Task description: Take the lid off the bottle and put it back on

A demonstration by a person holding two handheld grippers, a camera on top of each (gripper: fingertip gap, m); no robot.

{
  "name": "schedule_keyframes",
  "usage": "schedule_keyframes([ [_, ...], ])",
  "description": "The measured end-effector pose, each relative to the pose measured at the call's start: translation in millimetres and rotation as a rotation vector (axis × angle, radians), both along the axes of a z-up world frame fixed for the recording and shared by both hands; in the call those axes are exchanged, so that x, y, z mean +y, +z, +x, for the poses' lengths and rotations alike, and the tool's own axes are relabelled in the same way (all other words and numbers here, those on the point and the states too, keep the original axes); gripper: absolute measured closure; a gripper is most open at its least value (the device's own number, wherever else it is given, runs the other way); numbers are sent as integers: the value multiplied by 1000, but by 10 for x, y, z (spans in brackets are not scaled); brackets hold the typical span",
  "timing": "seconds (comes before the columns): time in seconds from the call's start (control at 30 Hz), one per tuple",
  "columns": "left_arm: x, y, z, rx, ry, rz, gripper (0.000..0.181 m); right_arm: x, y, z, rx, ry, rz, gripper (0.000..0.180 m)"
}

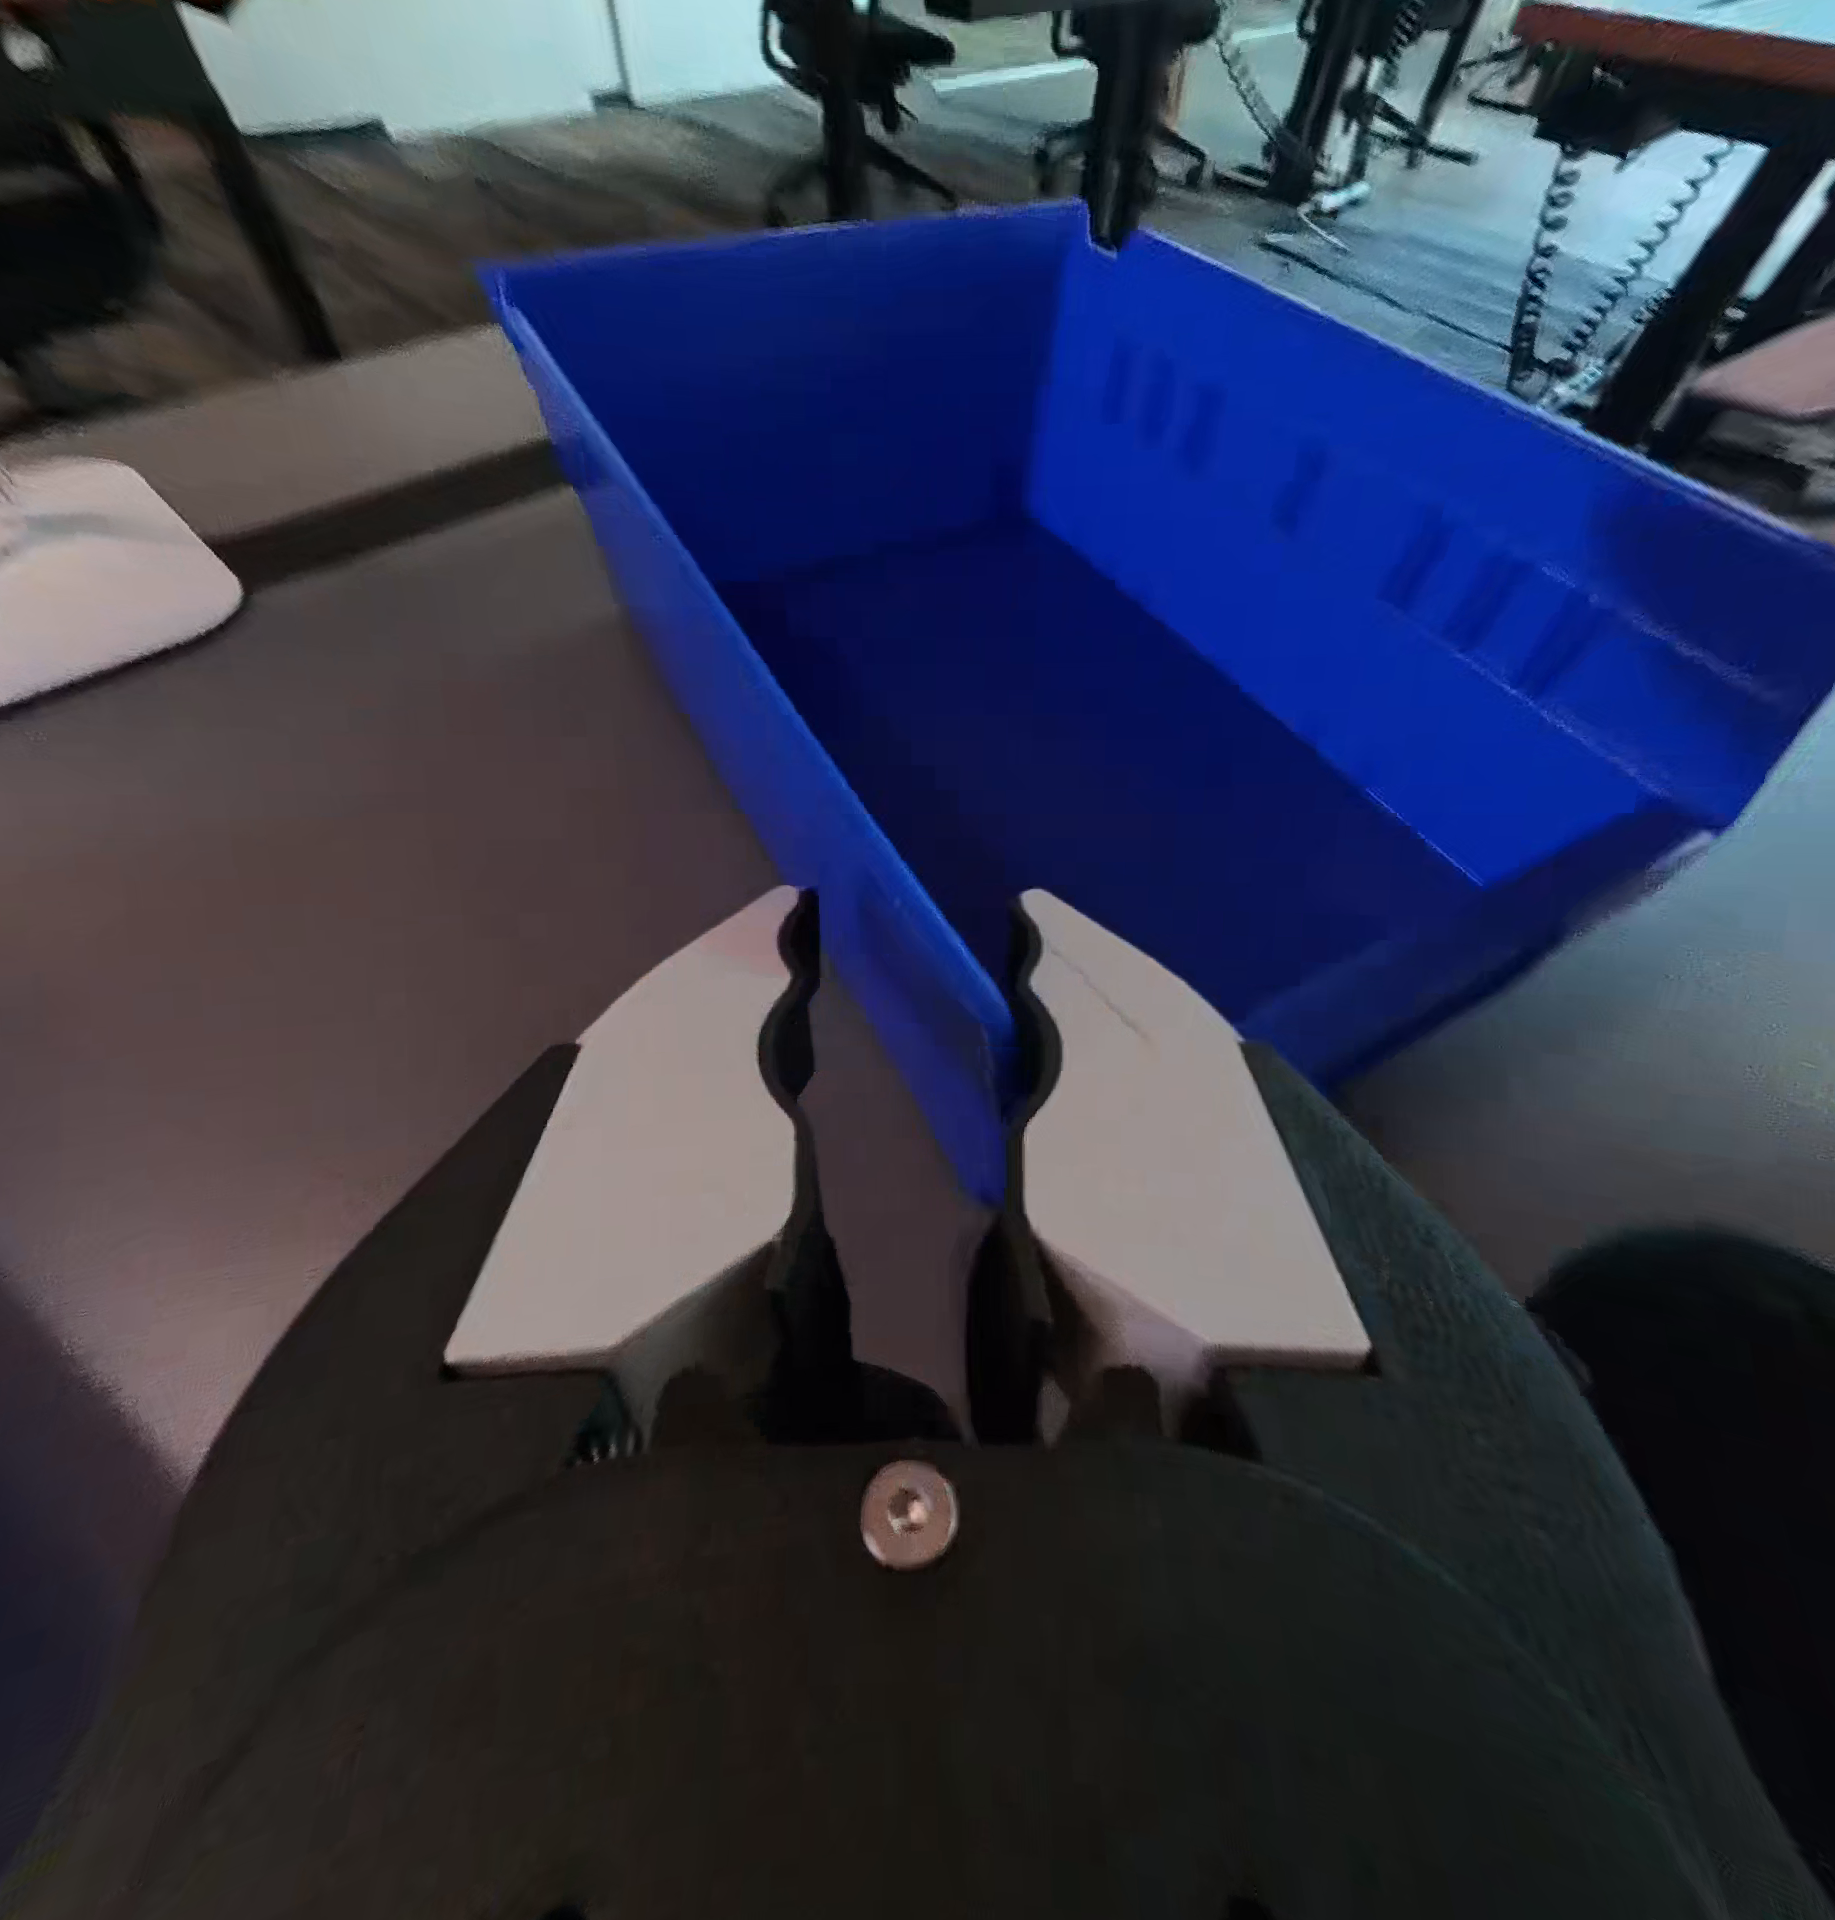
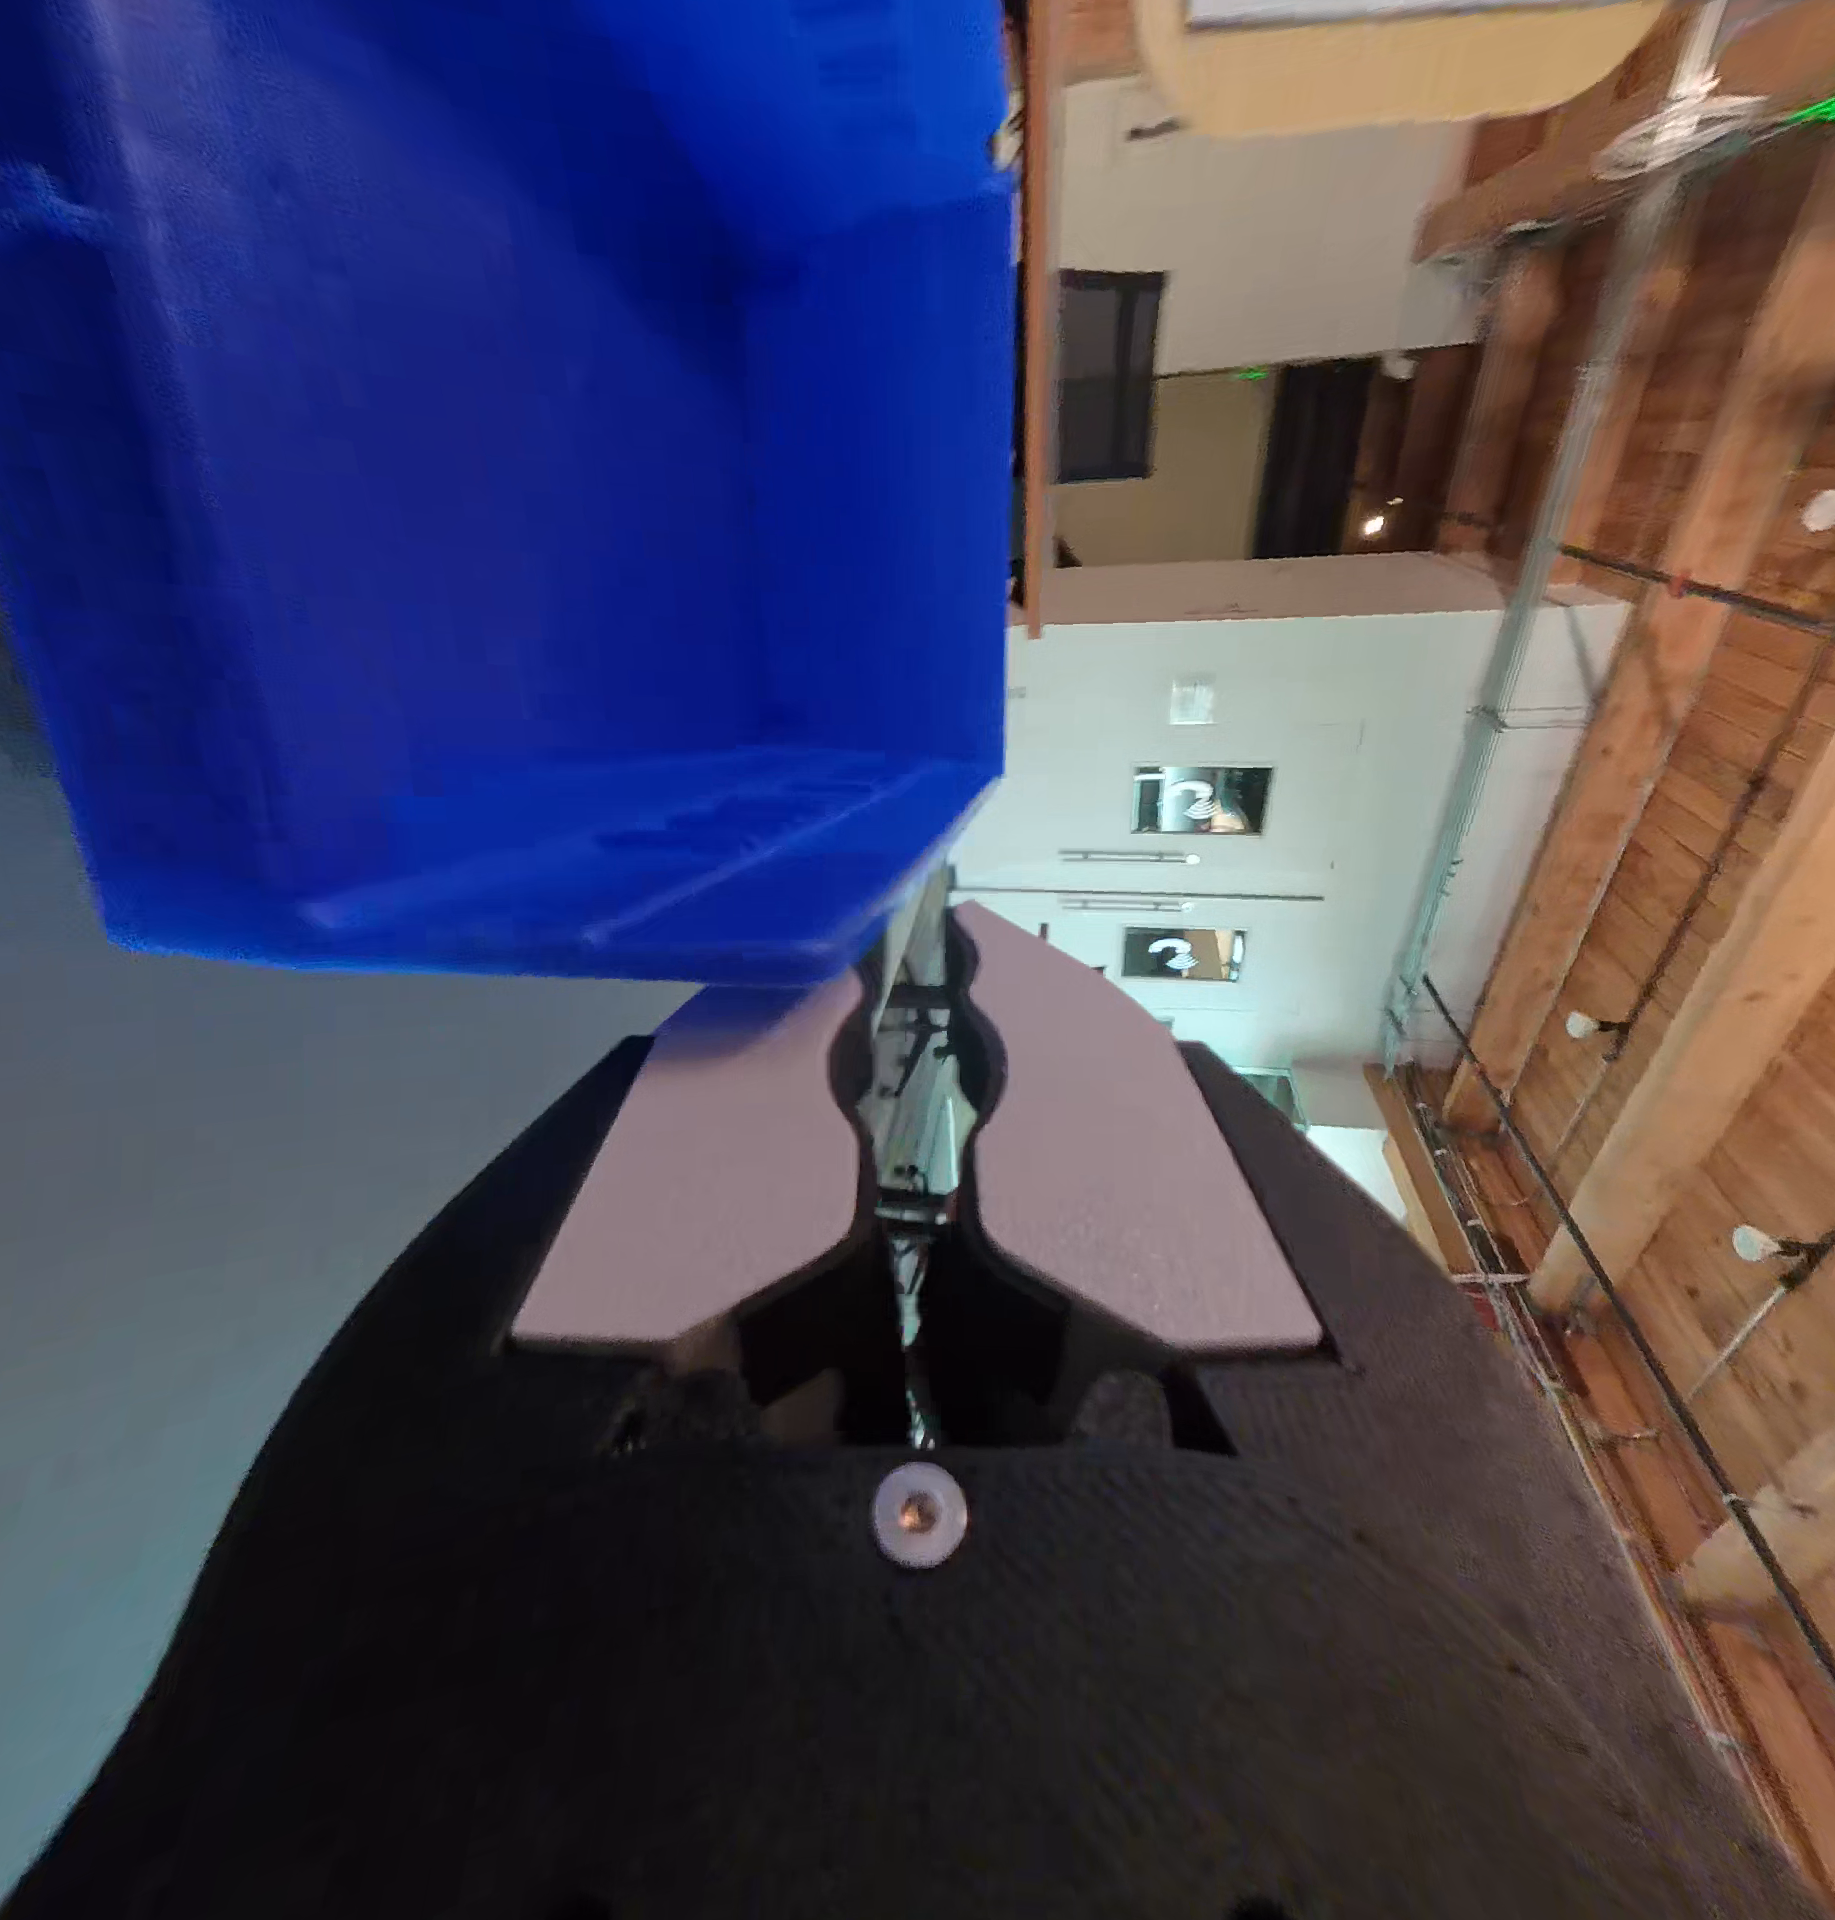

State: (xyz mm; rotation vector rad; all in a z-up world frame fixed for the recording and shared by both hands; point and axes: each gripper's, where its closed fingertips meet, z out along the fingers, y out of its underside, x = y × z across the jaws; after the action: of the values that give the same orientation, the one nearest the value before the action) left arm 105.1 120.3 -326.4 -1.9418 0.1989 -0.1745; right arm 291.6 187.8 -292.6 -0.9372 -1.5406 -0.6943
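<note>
No bottle or lid shows in either view. My left gripper (image 1: 911, 904) is partly open and straddles the near corner of a blue plastic bin (image 1: 1152, 540). The bin's side wall runs slantwise between the fingers and meets the right pad, with a gap to the left pad. The bin stands on a grey table (image 1: 300, 852) and looks empty. The right wrist view is rolled sideways. There my right gripper (image 2: 918, 951) has its fingers nearly together, with only background seen through the slit. The bin's outer corner (image 2: 539, 582) hides the left fingertip.
A white object (image 1: 71, 582) lies on the table at the far left. Office chairs and desk legs (image 1: 851, 125) stand on the floor beyond the table. A white wall (image 2: 1256, 727) and wooden ceiling beams (image 2: 1671, 727) fill the right wrist view. Some 20 centimeters of space lies between my two pairs of fingers.
</note>
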Motion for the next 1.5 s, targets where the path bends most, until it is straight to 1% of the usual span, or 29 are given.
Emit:
schedule_keyframes([
  [0.07, -111, 82, -41, -12, -14, -7, 132, 145, 118, 238, 54, -103, 4, 163],
  [0.1, -204, 176, -72, -2, -34, 10, 125, 173, 173, 347, 99, -135, -39, 156],
  [0.17, -500, 431, -146, 30, -103, 66, 120, 121, 367, 479, 244, -154, -119, 145],
  [0.2, -674, 582, -240, 63, -125, 115, 119, 27, 471, 452, 316, -118, -171, 139],
  [0.27, -1002, 817, -566, 181, -129, 199, 120, -298, 620, 160, 411, 45, -339, 130],
  [0.3, -1134, 848, -779, 256, -117, 196, 119, -487, 653, -33, 419, 121, -436, 124],
  [0.33, -1235, 808, -1018, 331, -90, 153, 119, -664, 643, -223, 400, 170, -529, 117],
  [0.4, -1371, 571, -1449, 455, -61, 9, 119, -956, 480, -575, 300, 202, -701, 99],
  [0.43, -1412, 421, -1604, 489, -67, -59, 119, -1095, 327, -743, 227, 207, -791, 96],
  [0.47, -1439, 262, -1725, 513, -78, -123, 119, -1193, 167, -895, 159, 200, -854, 98],
  [0.53, -1464, -24, -1932, 579, -85, -226, 120, -1259, -188, -1110, 18, 144, -918, 104],
  [0.6, -1465, -239, -2134, 668, -61, -295, 127, -1145, -507, -1175, -103, 31, -918, 109],
  [0.67, -1515, -433, -2328, 759, -42, -380, 134, -986, -702, -1190, -174, -42, -884, 115],
  [0.7, -1555, -509, -2437, 803, -26, -419, 140, -919, -761, -1189, -193, -62, -871, 122],
  [0.73, -1577, -539, -2521, 834, -10, -420, 142, -863, -806, -1169, -213, -83, -864, 130],
  [0.77, -1599, -541, -2570, 842, -5, -402, 141, -875, -862, -1146, -239, -81, -895, 136],
  [0.8, -1644, -540, -2616, 844, -8, -403, 141, -918, -899, -1135, -251, -60, -940, 150],
  [0.83, -1708, -542, -2666, 845, -15, -419, 141, -916, -903, -1129, -234, -50, -953, 151],
  [0.93, -1901, -544, -2789, 831, -49, -429, 140, -891, -906, -993, -226, -43, -981, 150],
  [1.13, -2314, -543, -3025, 782, -36, -441, 138, -792, -907, -619, -215, -20, -1004, 148],
  [1.37, -2747, -534, -3327, 792, -5, -434, 139, -663, -906, -246, -247, 92, -977, 148],
  [1.5, -2939, -531, -3503, 832, -38, -434, 140, -580, -911, -32, -268, 90, -984, 147],
])
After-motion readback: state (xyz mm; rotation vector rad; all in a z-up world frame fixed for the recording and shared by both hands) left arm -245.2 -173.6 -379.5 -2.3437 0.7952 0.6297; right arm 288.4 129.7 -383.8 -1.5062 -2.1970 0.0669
